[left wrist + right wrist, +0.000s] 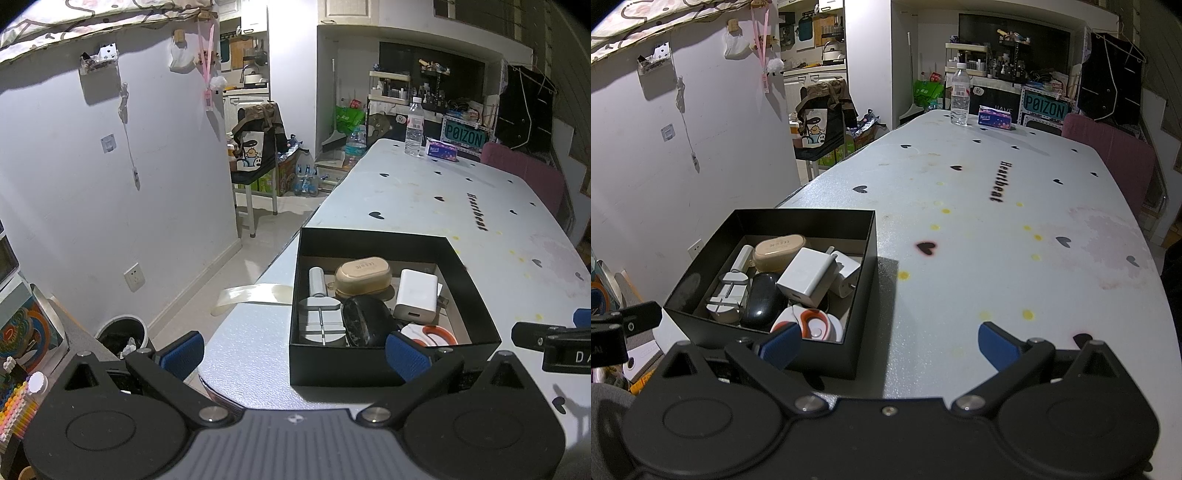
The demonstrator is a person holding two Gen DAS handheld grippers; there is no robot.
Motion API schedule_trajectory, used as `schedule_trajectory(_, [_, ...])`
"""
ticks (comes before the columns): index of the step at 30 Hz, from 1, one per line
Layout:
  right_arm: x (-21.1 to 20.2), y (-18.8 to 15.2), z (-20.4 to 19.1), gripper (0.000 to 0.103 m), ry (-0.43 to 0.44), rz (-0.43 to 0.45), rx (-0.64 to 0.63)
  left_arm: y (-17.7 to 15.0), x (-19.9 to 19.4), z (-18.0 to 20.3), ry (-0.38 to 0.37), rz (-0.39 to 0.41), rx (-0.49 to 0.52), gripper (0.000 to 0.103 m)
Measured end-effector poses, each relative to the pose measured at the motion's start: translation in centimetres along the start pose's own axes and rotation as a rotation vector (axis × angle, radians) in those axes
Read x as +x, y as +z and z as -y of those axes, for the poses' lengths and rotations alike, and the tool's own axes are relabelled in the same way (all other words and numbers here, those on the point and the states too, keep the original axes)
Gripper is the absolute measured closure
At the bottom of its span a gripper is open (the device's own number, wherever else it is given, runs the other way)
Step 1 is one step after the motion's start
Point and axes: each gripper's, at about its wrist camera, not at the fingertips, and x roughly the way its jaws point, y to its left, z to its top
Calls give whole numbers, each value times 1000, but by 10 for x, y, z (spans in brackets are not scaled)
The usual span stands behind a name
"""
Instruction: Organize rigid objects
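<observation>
A black open box (373, 363) (857, 280) stands at the near left end of the white table. In it lie a tan oval case (364, 275) (780, 249), a white charger (415, 295) (807, 278), a black oval case (364, 325) (761, 301), a grey-white tool (320, 321) (726, 295) and an orange-white round thing (432, 334) (812, 325). My left gripper (293, 354) is open and empty, just short of the box's near wall. My right gripper (888, 345) is open and empty, right of the box's near corner.
The white table (997, 258) with heart prints stretches away. A water bottle (960, 94) and a tissue pack (994, 119) stand at its far end. A pink chair (1108, 155) is at the right. A bin (123, 334) stands on the floor left.
</observation>
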Motion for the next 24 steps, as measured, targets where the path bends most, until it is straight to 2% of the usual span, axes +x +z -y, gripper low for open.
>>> schedule_trajectory(24, [0, 0, 0, 0, 0, -1, 1, 1, -1, -1, 1, 0, 0, 0])
